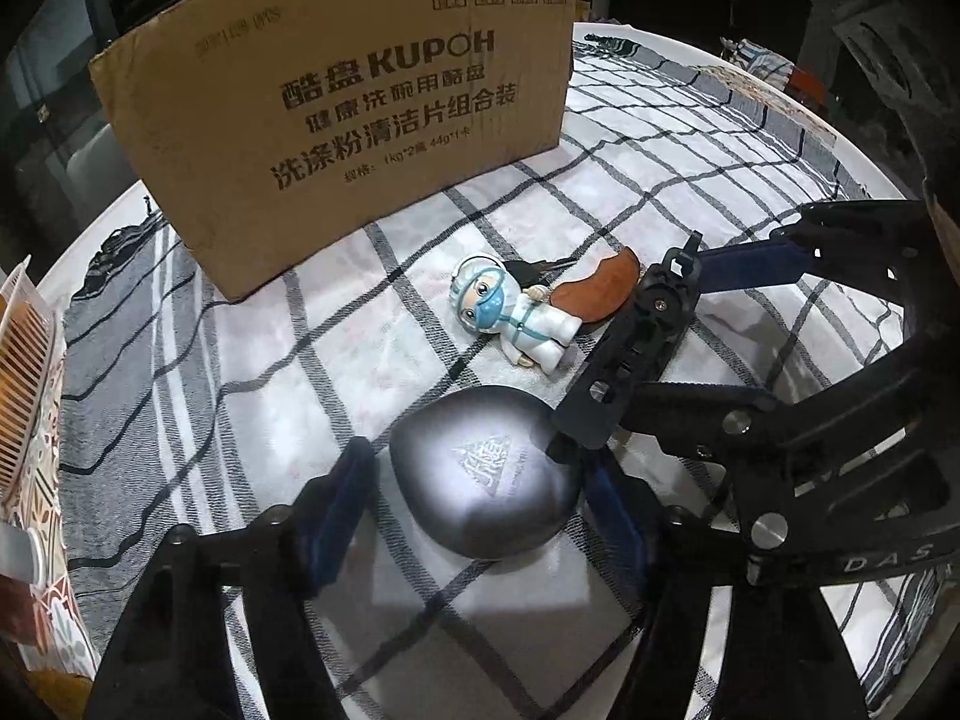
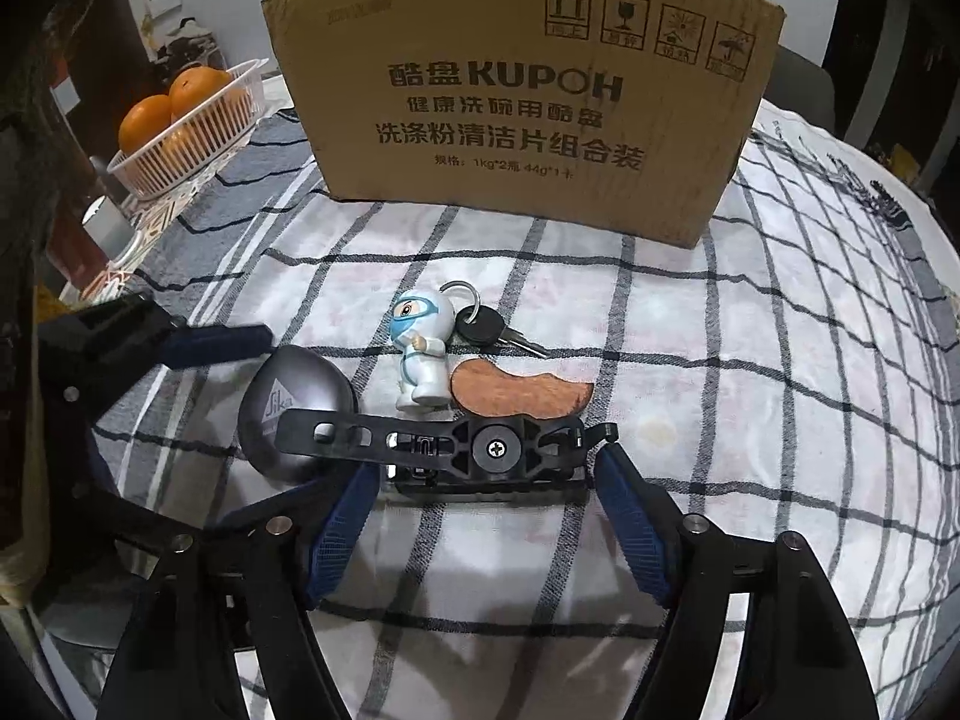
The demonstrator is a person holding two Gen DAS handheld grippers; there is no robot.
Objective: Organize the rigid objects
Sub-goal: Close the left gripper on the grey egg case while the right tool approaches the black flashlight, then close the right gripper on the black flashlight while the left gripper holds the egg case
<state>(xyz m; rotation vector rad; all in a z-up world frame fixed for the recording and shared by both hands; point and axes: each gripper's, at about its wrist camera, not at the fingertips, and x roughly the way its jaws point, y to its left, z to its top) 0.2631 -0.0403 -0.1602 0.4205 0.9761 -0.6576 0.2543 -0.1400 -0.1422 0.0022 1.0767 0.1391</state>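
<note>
A grey rounded case [image 1: 489, 474] with a triangle logo lies on the checked cloth between the fingers of my open left gripper [image 1: 480, 492]; it also shows in the right wrist view [image 2: 294, 402]. My open right gripper [image 2: 483, 489] straddles a black plastic mount [image 2: 456, 450], which shows in the left wrist view [image 1: 636, 348] too. Beyond them lie a small white-suited figurine [image 2: 420, 354] on a key ring with a black key [image 2: 489, 327], and a brown wooden piece [image 2: 516, 390].
A large KUPOH cardboard box [image 2: 522, 102] stands at the back of the table. A white basket [image 2: 186, 138] of oranges sits at the far left. The checked cloth [image 2: 780, 360] covers the round table.
</note>
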